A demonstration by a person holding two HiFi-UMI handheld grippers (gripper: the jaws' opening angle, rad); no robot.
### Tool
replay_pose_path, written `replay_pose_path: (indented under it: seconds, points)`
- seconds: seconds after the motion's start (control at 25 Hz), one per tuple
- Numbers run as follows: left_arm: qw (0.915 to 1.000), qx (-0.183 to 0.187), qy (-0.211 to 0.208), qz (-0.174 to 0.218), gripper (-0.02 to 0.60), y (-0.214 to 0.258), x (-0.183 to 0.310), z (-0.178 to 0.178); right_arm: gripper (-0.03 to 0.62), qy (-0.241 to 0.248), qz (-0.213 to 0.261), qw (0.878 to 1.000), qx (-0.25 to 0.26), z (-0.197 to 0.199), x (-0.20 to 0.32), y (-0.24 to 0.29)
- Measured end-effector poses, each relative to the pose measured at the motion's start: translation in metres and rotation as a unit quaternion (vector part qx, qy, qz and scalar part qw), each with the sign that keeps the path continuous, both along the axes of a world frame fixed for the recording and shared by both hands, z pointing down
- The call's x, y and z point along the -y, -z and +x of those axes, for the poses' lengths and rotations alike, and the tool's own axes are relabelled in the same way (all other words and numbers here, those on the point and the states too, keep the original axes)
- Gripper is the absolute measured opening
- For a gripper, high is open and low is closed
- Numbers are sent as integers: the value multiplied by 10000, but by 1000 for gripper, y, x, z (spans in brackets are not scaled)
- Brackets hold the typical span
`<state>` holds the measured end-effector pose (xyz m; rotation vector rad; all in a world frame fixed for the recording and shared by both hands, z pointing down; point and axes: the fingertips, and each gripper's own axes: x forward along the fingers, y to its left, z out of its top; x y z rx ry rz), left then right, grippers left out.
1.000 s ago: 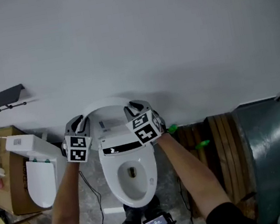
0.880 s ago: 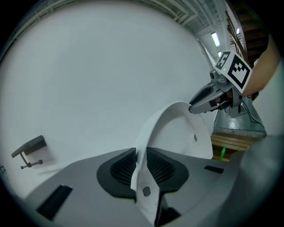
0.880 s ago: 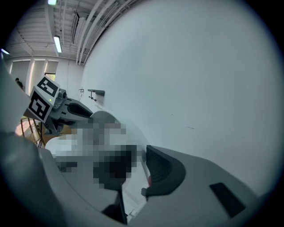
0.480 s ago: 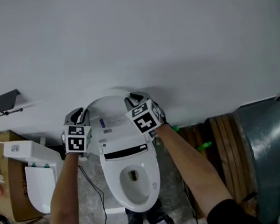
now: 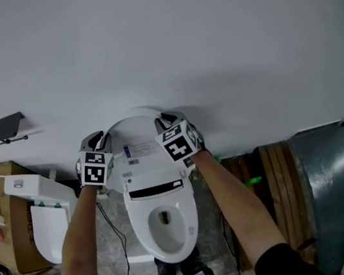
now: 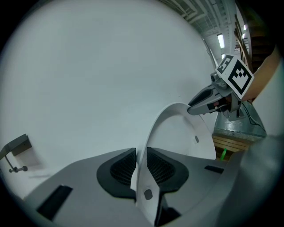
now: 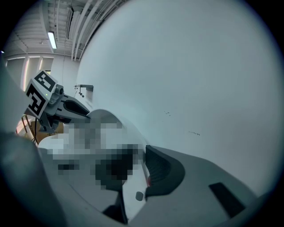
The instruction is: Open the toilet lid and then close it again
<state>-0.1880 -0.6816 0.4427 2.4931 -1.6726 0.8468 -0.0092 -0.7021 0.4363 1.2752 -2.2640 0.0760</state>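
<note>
White wall ahead: your left gripper (image 5: 97, 141) and right gripper (image 5: 165, 121), its jaws just tightening, both clamp the raised toilet lid (image 5: 138, 136) by its side edges.

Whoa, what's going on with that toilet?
A person holds tongs in each hand. The left tongs and the right tongs each pinch a side edge of the toilet lid. The right tongs' jaws have just been closing, with that edge between them. The lid is lifted up and stands close to the wall, so the bowl is uncovered.
</note>
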Motion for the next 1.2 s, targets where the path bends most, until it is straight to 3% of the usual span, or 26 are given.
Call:
replay_pose_path:
  seconds: [0.4, 0.8, 0.96, 1.04, 1.2]
  points:
    - [10000, -12, 43, 63, 81, 3, -15, -1, 78, 151, 91, 9998, -117, 0, -12, 2]
    - [9995, -218, 164, 139, 81, 23, -49, -4, 126, 265, -117, 9992, 293, 6, -51, 19]
    - [9979, -593, 61, 263, 81, 31, -97, 15, 120, 353, -133, 9956, 858, 9, -86, 32]
    - [9966, -772, -108, 249, 76, 31, -128, 33, 78, 401, -106, 9925, 1153, 9, -108, 36]
    - [9930, -1062, -472, 212, 37, 32, -195, 67, 31, 627, -624, 9798, 1793, 7, -166, 39]
